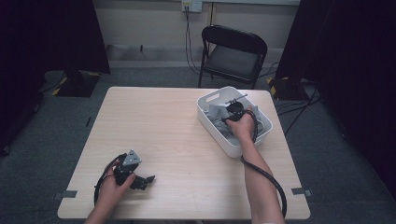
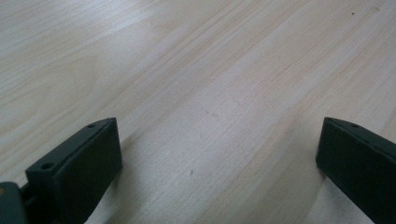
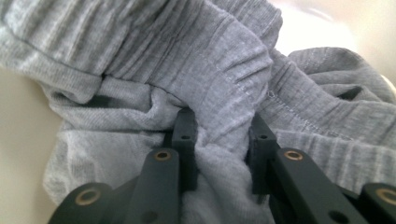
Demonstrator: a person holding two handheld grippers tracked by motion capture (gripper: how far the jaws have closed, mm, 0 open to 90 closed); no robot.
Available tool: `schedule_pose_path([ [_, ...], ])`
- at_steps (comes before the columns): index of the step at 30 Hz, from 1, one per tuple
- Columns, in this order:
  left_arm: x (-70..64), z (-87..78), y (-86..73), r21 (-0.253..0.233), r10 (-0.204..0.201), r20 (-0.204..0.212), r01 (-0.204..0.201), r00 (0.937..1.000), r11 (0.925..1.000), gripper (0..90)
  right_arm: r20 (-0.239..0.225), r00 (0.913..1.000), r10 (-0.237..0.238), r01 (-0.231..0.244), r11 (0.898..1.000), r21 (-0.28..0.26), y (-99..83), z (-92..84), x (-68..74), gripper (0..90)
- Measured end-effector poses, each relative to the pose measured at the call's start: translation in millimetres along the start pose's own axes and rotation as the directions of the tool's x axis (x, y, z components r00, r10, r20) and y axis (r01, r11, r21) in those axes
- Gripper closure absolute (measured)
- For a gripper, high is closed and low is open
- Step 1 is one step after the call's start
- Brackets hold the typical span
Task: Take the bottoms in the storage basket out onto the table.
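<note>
A white bin (image 1: 212, 125) sits at the far right of a light wooden table (image 1: 177, 130), holding a crumpled grey cloth (image 3: 219, 79). The right gripper (image 3: 219, 140) reaches down into the bin, its jaws clamped on a fold of that cloth. The left gripper (image 1: 142, 179) rests at the near left on bare tabletop, jaws wide apart with nothing between them.

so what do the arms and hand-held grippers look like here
Both forearms are bare, no sleeves in view. Each hand-held gripper is black: the left hand-held gripper has a grey three-cornered plate on top and flat, blocky jaws. The right hand-held gripper has brass-coloured rivets. A black cable trails along the right forearm.
</note>
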State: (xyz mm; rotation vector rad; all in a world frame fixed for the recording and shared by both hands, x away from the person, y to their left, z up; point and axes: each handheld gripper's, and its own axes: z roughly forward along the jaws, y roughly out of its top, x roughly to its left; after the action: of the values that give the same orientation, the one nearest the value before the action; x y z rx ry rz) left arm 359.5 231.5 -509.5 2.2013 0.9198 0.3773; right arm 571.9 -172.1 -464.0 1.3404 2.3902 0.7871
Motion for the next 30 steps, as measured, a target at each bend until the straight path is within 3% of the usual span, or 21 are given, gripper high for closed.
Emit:
schedule_pose_path([
  [4,0.2,-0.1,0.0,0.000,0.002,0.002,-0.002,1.0000,1.0000,0.0,0.019,0.9996,-0.021,0.021,0.999,0.026,6.2,-3.0,3.6,73.1],
  [6,0.3,-0.1,0.0,0.000,0.002,0.002,-0.002,1.0000,1.0000,0.0,0.014,0.9999,0.003,-0.003,1.000,0.009,7.2,-7.0,2.6,73.5],
  [15,0.3,-0.1,0.0,0.000,0.002,0.002,-0.002,1.0000,1.0000,0.0,0.015,0.9995,0.029,-0.028,0.995,-0.094,14.1,-38.4,-4.2,74.3],
  [21,0.3,-0.1,0.0,0.000,0.002,0.002,-0.002,1.0000,1.0000,0.0,-0.004,0.9988,0.048,-0.048,0.991,-0.123,7.5,-39.8,-10.1,72.9],
  [22,0.3,-0.1,0.0,0.000,0.003,0.002,-0.003,1.0000,1.0000,0.0,0.010,0.9983,0.057,-0.056,0.989,-0.135,4.5,-38.5,-10.0,71.1],
  [25,0.3,-0.1,0.0,0.001,0.003,0.002,-0.003,1.0000,1.0000,0.0,-0.029,0.9962,0.082,-0.085,0.988,-0.131,1.0,-34.3,-10.3,52.9],
  [28,0.2,0.0,0.0,-0.001,0.001,0.002,-0.001,1.0000,1.0000,0.0,-0.038,0.9977,0.056,-0.060,0.990,-0.127,0.7,-34.4,-7.1,34.4],
  [30,0.0,0.1,0.0,-0.002,-0.001,0.003,0.001,1.0000,1.0000,0.0,-0.051,0.9984,0.025,-0.032,0.991,-0.130,1.3,-36.2,-4.4,27.6],
])
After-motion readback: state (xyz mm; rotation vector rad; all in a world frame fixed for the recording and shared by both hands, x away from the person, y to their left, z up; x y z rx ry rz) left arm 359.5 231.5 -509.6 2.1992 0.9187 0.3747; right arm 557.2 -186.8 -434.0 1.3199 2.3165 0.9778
